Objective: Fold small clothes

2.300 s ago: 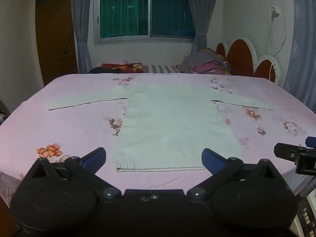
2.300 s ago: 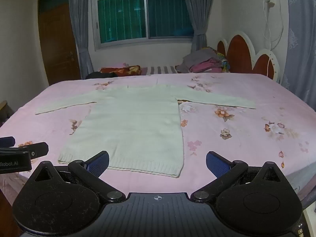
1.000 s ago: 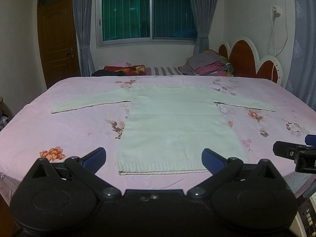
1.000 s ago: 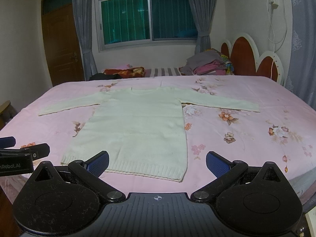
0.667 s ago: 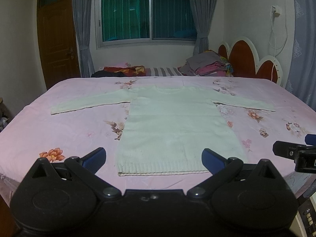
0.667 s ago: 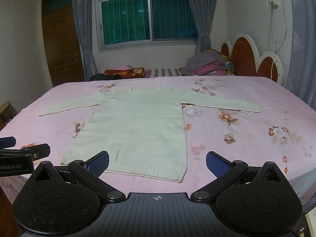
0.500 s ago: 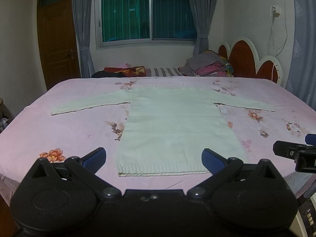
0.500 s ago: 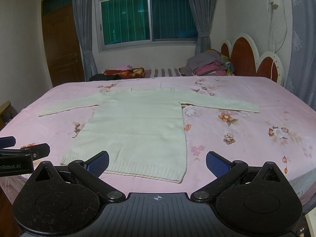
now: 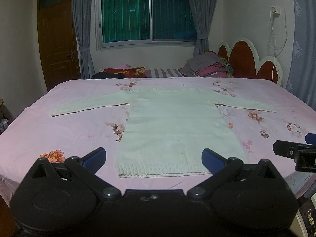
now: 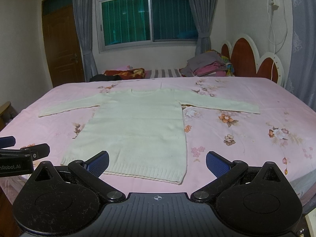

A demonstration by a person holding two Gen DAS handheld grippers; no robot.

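A cream knitted sweater lies flat on the pink floral bed, hem toward me, both sleeves spread out sideways. It also shows in the right wrist view. My left gripper is open and empty, hovering just before the hem at the bed's near edge. My right gripper is open and empty, before the hem's right corner. Each gripper shows at the edge of the other's view: the right one and the left one.
A pile of folded clothes sits at the far right by the red and white headboard. Dark and red bedding lies along the far edge. A window with grey curtains and a brown door stand behind.
Both cameras rose slightly about two seconds ago, showing the sweater from a little higher. Over the last second almost nothing moved; both grippers stay open.
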